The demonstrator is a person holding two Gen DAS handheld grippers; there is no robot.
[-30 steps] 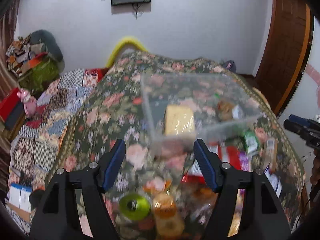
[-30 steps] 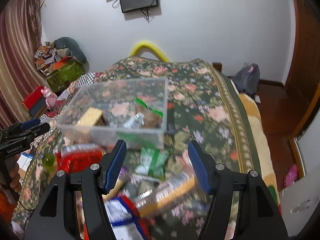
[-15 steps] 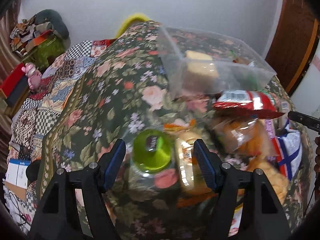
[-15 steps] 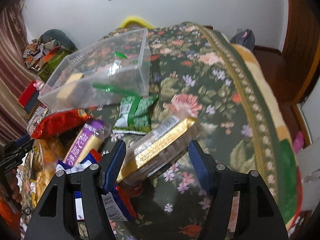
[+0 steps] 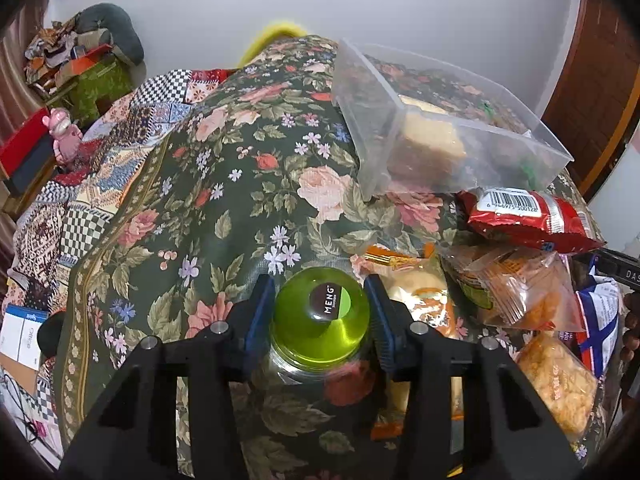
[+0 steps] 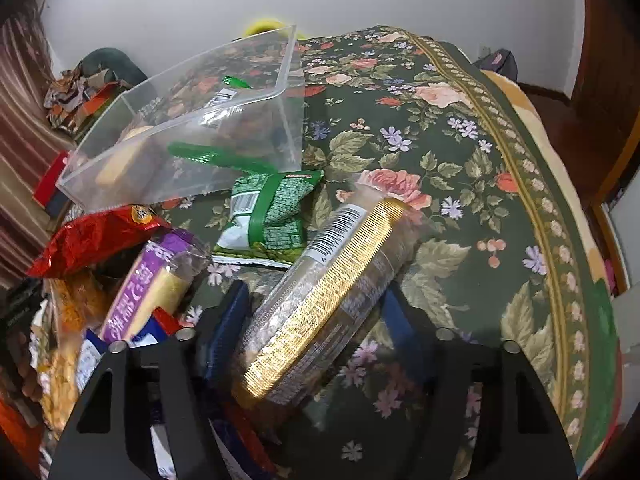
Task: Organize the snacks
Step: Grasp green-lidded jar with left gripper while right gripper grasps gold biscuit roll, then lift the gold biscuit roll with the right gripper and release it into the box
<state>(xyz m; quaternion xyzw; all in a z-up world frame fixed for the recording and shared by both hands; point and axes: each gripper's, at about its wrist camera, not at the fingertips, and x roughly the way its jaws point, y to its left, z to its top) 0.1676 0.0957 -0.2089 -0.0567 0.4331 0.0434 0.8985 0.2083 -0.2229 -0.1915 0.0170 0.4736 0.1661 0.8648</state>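
In the left wrist view my left gripper (image 5: 320, 308) is shut on a clear jar with a green lid (image 5: 320, 324), its blue pads pressed against the lid's sides. A clear plastic bin (image 5: 440, 132) with snacks inside stands on the floral bedspread beyond it. In the right wrist view my right gripper (image 6: 316, 308) straddles a long gold-trimmed biscuit pack (image 6: 320, 300) that lies slanted between the fingers; the pads look close to its sides, contact is unclear. The bin (image 6: 192, 120) stands at upper left.
Loose snacks lie between the grippers: a red bag (image 5: 524, 216), orange cracker packs (image 5: 516, 292), a green packet (image 6: 272, 212), a purple wafer pack (image 6: 152, 280). The bedspread (image 6: 460, 184) drops off at the right edge. Clutter lies on the floor at left (image 5: 80, 72).
Both grippers came down to the bed. The left one closed on the green-lidded jar. The right one moved forward around the gold biscuit pack and its fingers narrowed.
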